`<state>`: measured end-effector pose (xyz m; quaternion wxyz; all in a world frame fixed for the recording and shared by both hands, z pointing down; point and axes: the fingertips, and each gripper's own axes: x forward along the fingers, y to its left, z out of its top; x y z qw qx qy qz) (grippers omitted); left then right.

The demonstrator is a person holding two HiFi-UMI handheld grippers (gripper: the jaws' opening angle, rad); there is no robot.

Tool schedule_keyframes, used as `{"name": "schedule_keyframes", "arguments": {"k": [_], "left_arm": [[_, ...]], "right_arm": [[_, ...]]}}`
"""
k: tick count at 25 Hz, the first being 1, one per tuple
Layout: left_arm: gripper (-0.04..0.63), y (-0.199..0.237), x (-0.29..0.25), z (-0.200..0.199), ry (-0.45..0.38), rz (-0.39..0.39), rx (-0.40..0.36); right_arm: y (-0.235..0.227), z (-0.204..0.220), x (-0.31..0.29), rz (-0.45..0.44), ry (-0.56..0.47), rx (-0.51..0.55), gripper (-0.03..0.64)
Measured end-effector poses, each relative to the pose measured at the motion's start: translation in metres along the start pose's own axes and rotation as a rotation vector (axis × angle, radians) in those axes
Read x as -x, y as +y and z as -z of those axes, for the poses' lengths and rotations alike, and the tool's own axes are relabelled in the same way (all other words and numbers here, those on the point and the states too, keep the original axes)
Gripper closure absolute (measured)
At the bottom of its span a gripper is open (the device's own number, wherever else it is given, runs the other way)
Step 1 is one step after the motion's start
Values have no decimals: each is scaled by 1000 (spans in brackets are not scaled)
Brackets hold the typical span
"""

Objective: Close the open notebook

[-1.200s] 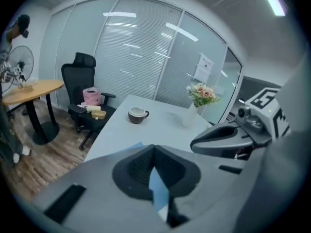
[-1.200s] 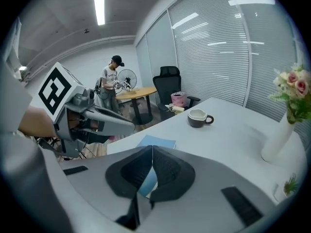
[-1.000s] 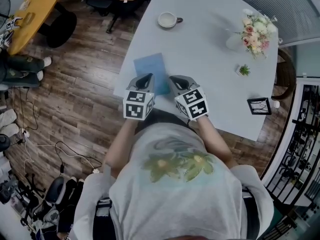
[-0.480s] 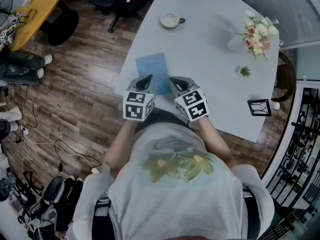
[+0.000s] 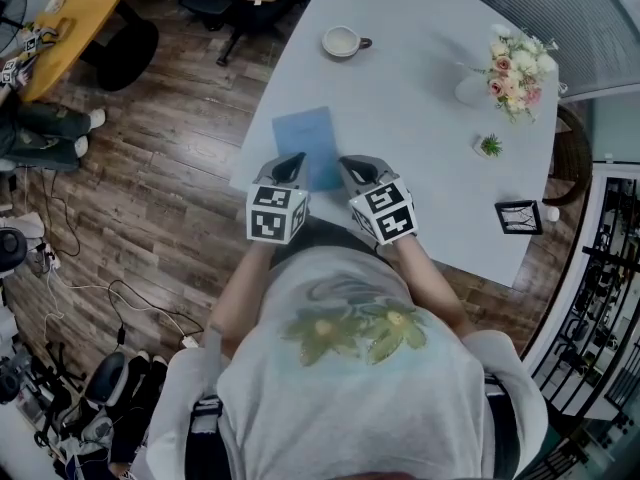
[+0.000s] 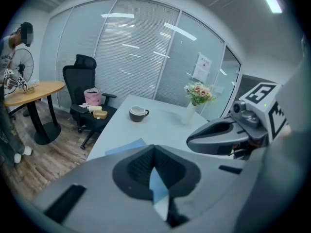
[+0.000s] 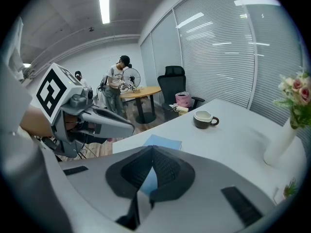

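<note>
A blue notebook (image 5: 307,140) lies flat on the white table (image 5: 430,168) near its front left edge, showing a single blue cover. My left gripper (image 5: 292,159) hovers at the notebook's near left corner with its jaws together and nothing between them. My right gripper (image 5: 352,164) sits just right of the notebook's near edge, also shut and empty. In the left gripper view the notebook (image 6: 125,147) shows beyond the closed left gripper (image 6: 153,147). The right gripper view has the notebook (image 7: 164,141) past the closed right gripper (image 7: 152,148).
A cup (image 5: 340,40) stands at the table's far side. A vase of flowers (image 5: 505,68), a small plant (image 5: 488,144) and a black holder (image 5: 518,214) are on the right. An office chair (image 6: 85,89) and a yellow round table (image 5: 70,13) stand left; people (image 7: 116,89) stand beyond it.
</note>
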<state>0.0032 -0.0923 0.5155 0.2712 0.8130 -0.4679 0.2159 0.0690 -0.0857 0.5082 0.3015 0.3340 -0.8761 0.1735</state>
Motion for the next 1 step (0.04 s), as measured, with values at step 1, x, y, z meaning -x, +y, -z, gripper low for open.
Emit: {"name": "schedule_keyframes", "arguments": {"k": [1], "left_arm": [[594, 0, 0, 0, -1, -1, 1]], "right_arm": [[0, 0, 0, 0, 0, -1, 600]]}}
